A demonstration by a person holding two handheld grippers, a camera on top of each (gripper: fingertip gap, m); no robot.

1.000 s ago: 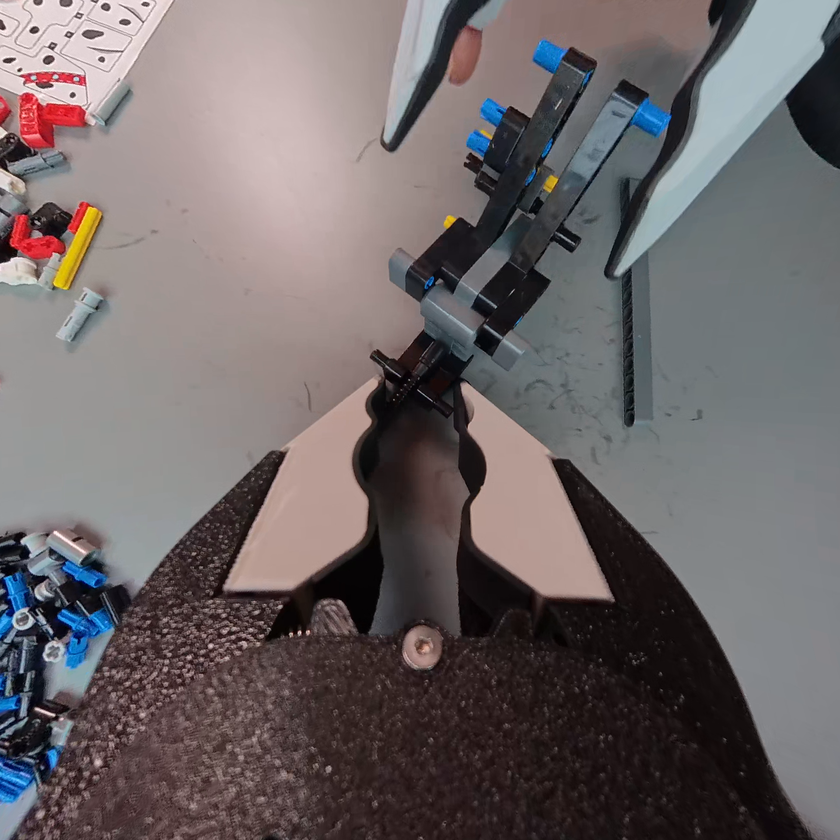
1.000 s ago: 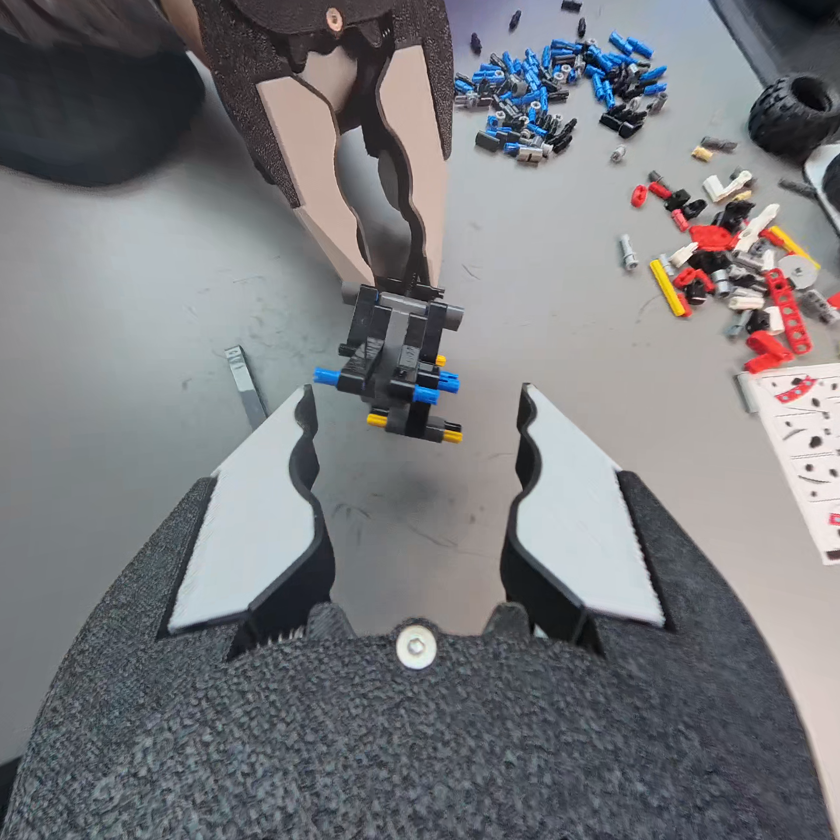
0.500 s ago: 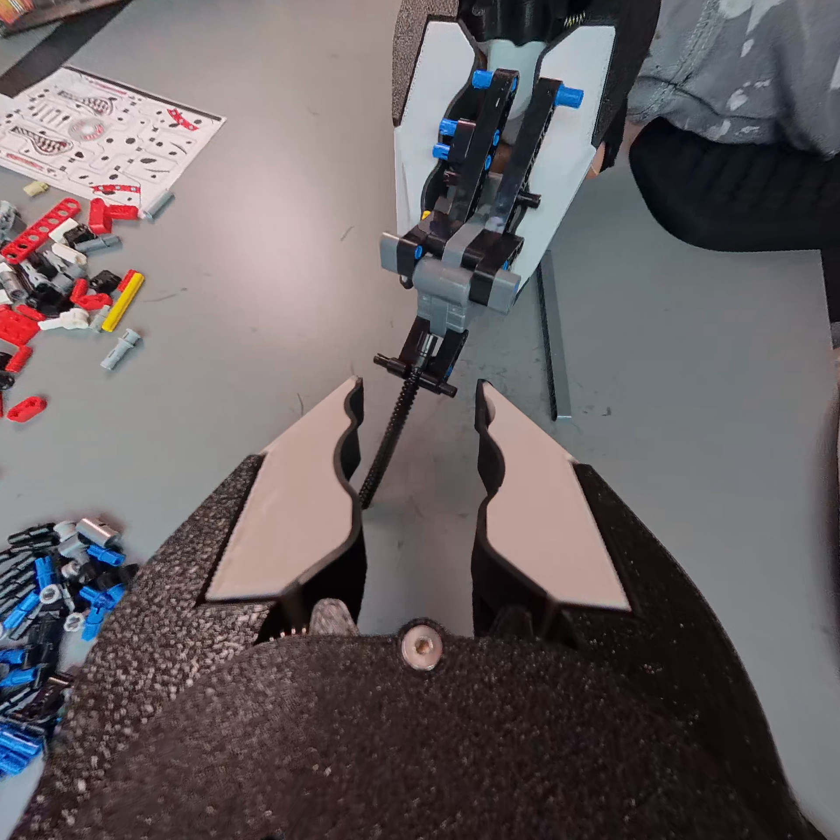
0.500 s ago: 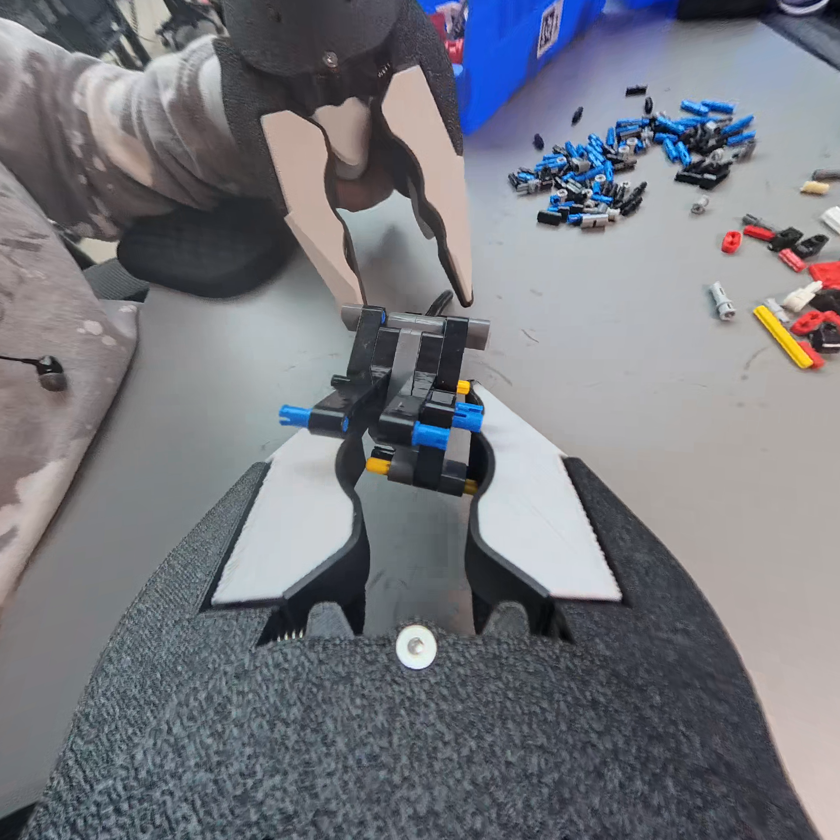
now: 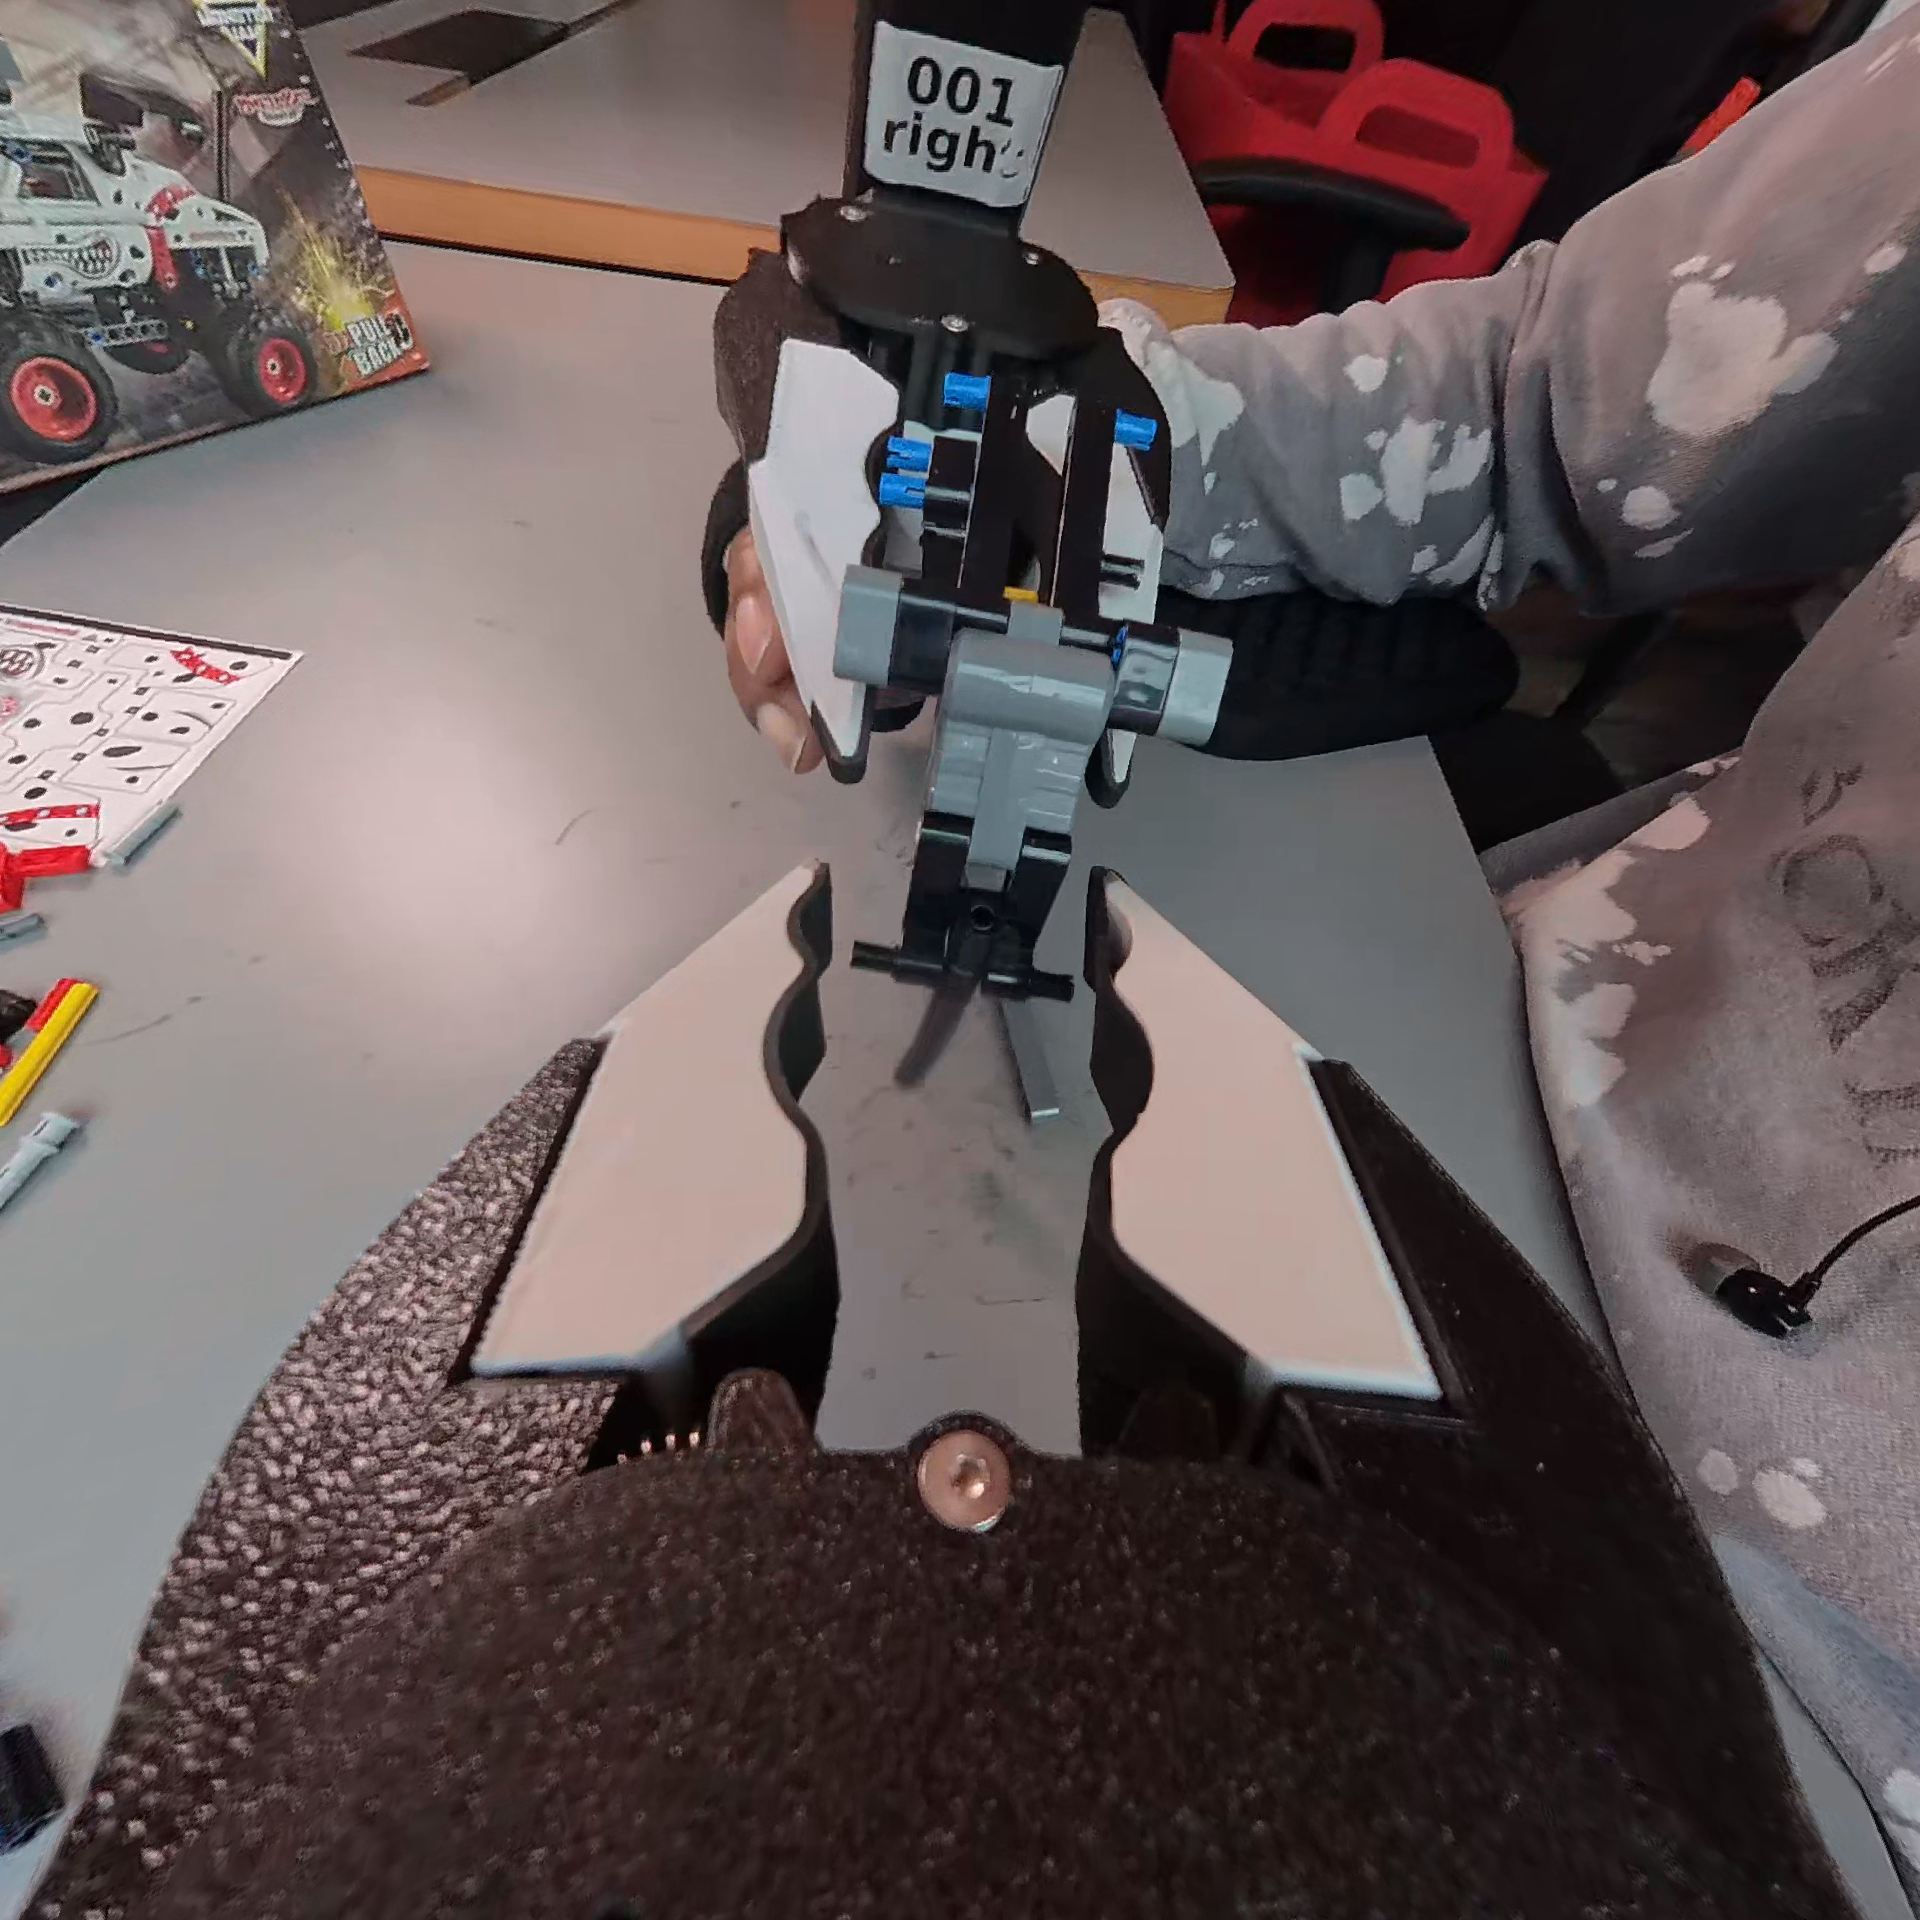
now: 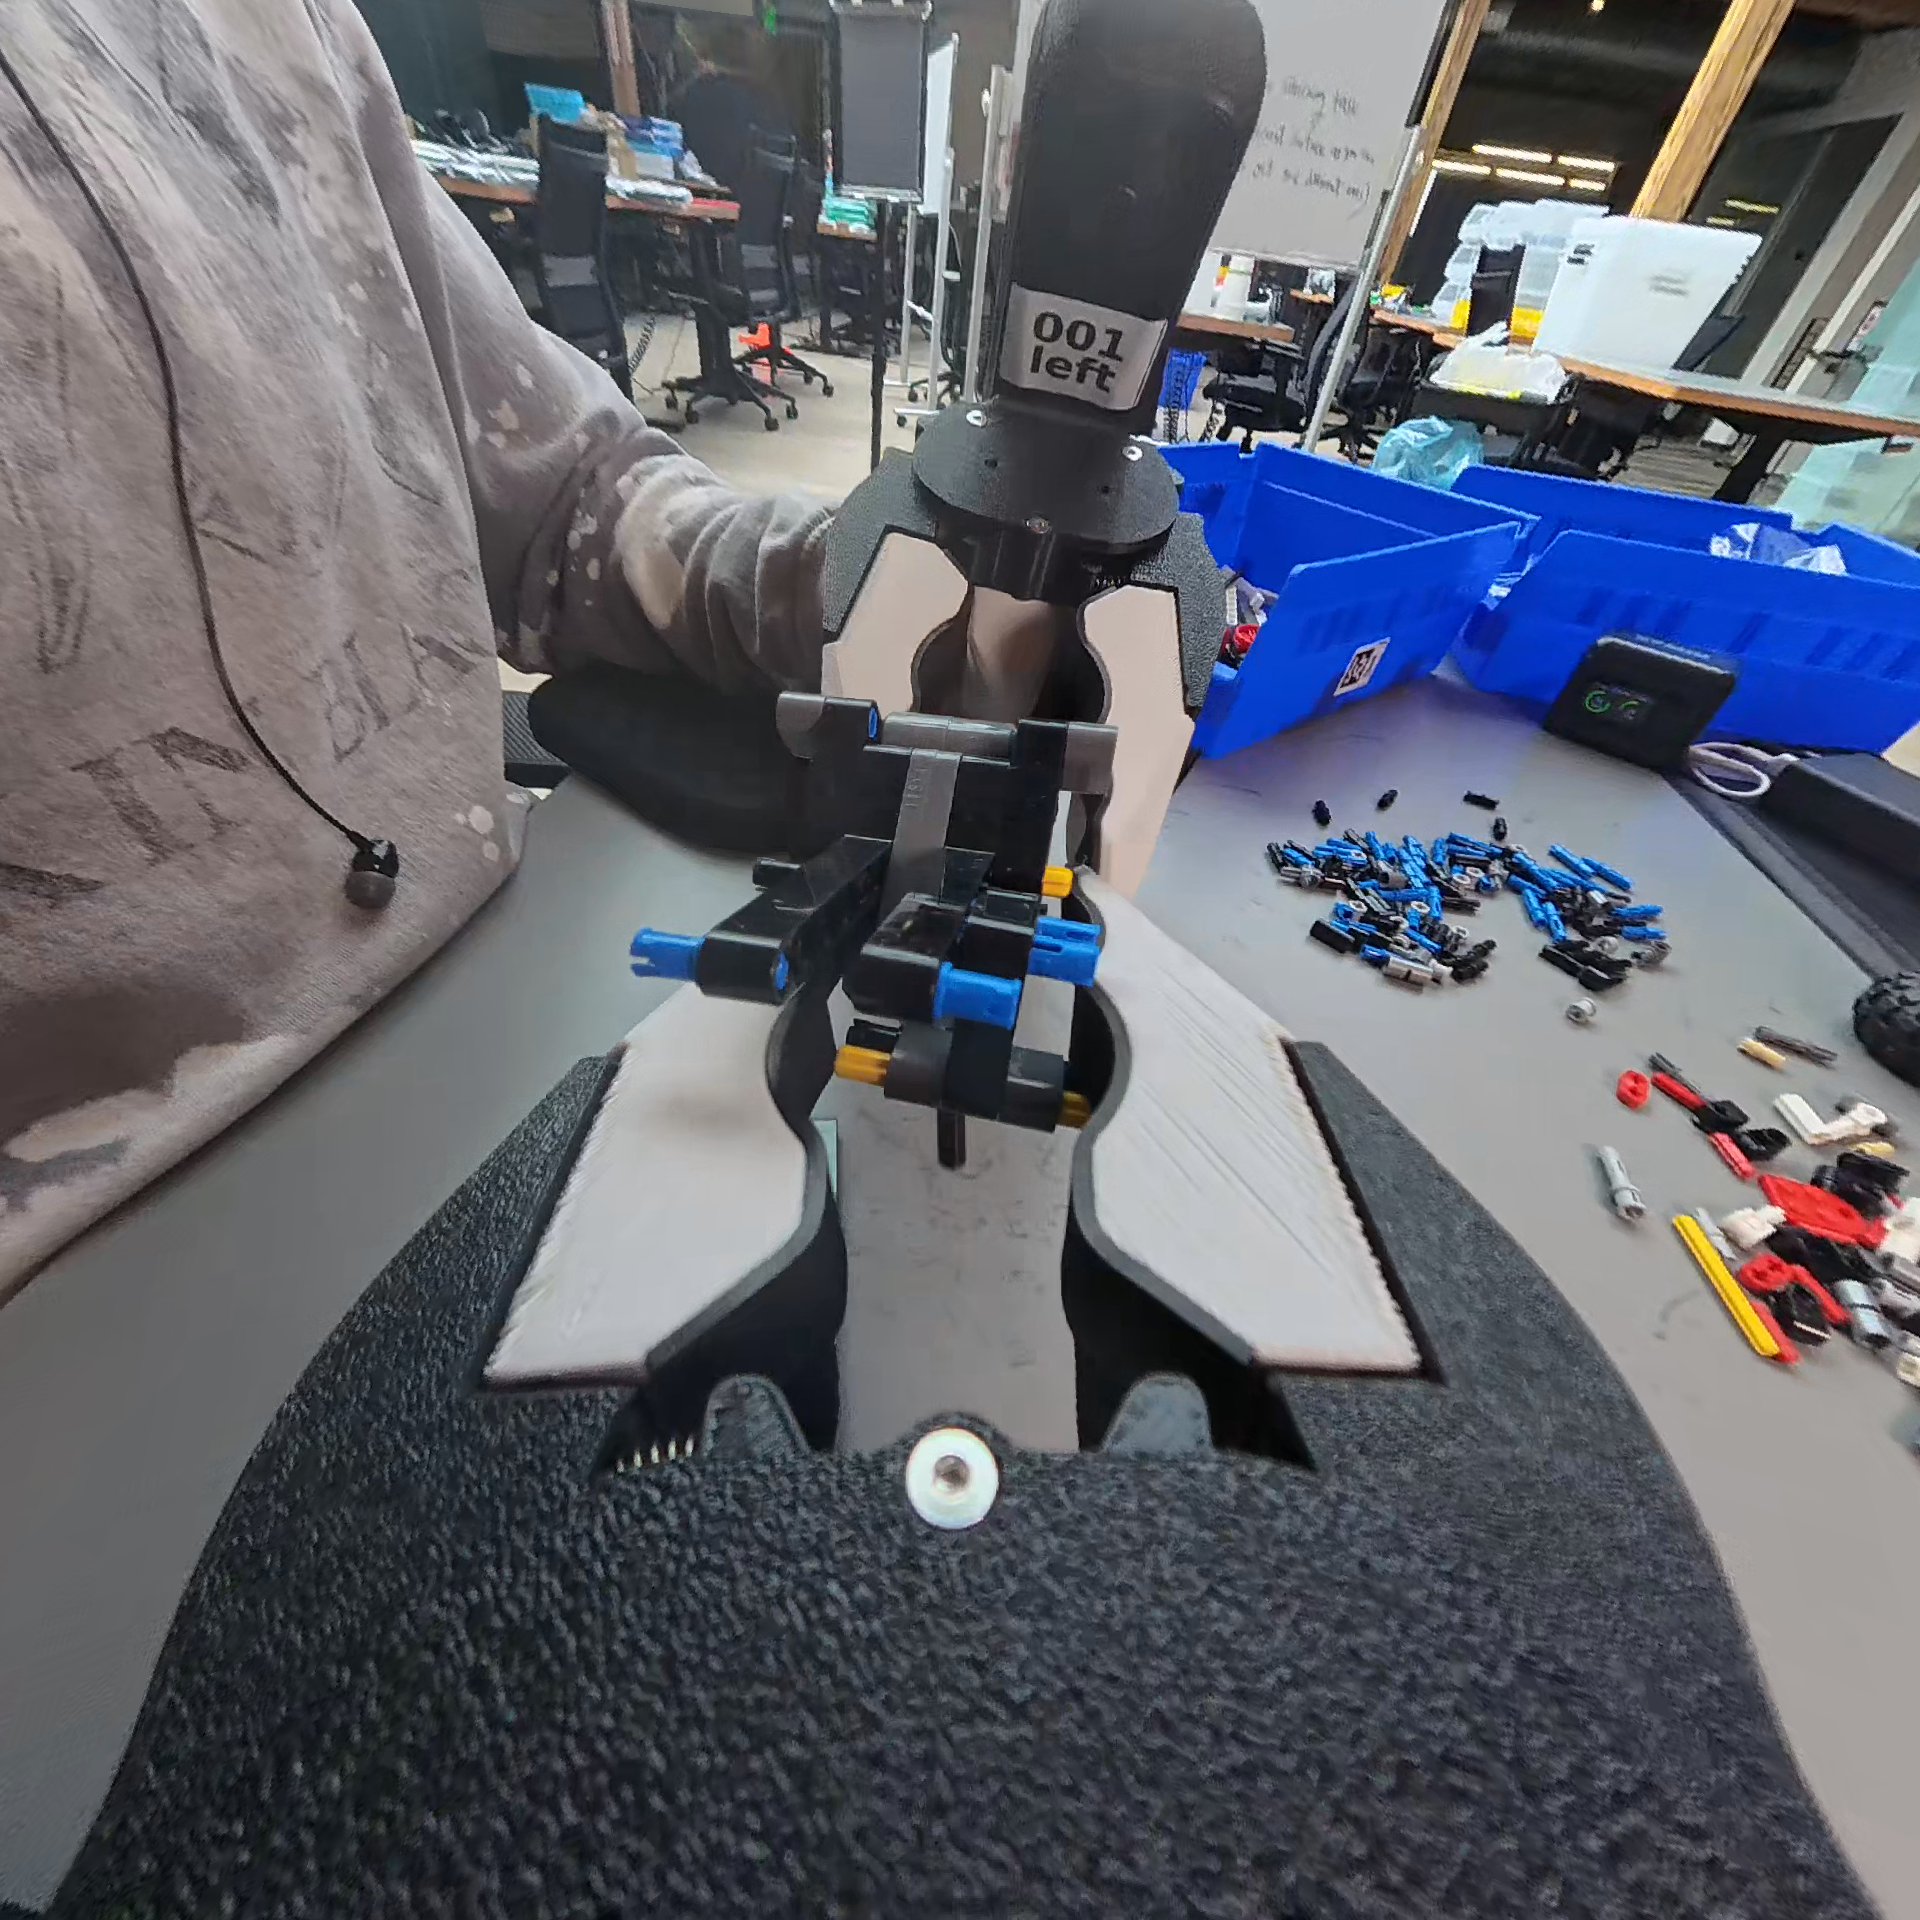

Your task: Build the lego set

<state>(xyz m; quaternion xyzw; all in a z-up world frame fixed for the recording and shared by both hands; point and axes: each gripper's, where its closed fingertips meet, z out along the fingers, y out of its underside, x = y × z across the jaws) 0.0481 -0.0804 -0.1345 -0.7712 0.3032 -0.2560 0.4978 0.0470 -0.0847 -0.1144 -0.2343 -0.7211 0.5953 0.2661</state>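
Right wrist view showed the right gripper (image 6: 951, 997) pinching the black-and-grey Technic sub-assembly with blue pins (image 6: 925, 935). Left gripper (image 5: 956, 914) stood spread, empty; regrasping the near end seemed next.

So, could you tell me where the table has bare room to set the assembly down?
Bare table lies between the sticker sheet and the left gripper. Crowded: the blue-black pin pile and the red parts near it.

Evenly lit from overhead, soft shadows only; wide-angle bending at the edges; slight blur low in the frames.
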